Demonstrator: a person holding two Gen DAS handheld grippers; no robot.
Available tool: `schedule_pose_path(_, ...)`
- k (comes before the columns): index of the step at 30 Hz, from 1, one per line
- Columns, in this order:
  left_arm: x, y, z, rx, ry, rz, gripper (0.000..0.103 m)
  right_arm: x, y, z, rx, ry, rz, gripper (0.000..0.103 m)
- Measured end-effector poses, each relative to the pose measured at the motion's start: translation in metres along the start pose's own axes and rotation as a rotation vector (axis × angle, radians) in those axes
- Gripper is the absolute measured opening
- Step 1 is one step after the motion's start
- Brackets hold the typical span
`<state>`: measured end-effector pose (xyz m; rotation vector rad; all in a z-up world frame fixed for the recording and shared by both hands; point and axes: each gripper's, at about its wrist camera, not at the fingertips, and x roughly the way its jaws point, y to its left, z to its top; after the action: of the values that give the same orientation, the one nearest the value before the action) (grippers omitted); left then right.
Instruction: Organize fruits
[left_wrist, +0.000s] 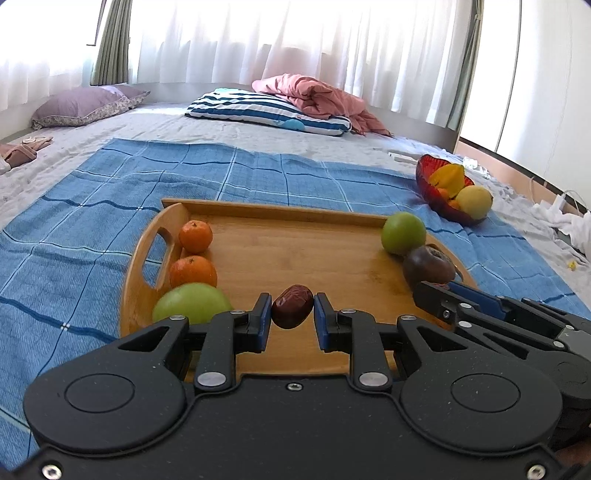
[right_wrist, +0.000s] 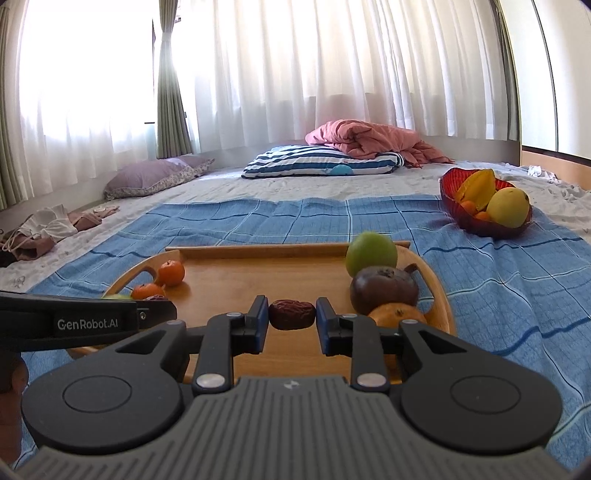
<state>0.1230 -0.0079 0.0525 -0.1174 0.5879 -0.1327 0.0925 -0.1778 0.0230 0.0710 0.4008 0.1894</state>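
Note:
A wooden tray (left_wrist: 295, 243) lies on a blue checked cloth (left_wrist: 92, 229). My left gripper (left_wrist: 291, 314) is shut on a dark red date (left_wrist: 292, 311) just above the tray's near middle. My right gripper (right_wrist: 291, 315) is shut on another dark red date (right_wrist: 291, 314) over the tray (right_wrist: 266, 273). On the tray's left lie two mandarins (left_wrist: 195, 236) (left_wrist: 192, 271) and a green apple (left_wrist: 192, 302). On its right lie a green apple (left_wrist: 403, 232), a dark purple fruit (left_wrist: 428, 267) and, in the right wrist view, an orange fruit (right_wrist: 397, 314).
A red glass bowl (left_wrist: 424, 177) with a starfruit, a yellow fruit and small oranges stands on the cloth at the far right. A striped pillow (left_wrist: 266, 110), a pink blanket (left_wrist: 325, 96) and a purple pillow (left_wrist: 85, 105) lie further back. Clothes lie at the left edge.

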Motion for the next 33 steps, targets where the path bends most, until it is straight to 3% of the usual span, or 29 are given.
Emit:
schedule_pose_path(16, 0.036, 0.019, 0.036, -0.034, 0.039, -0.004, 0.023, 0.039, -0.015, 0.036, 0.054, 0.046, 0.023, 0.032)
schedule_pose_path(33, 0.102, 0.029, 0.072, -0.017, 0.115, 0.027, 0.023, 0.118, -0.033, 0.071, 0.142, 0.221, 0.041, 0.032)
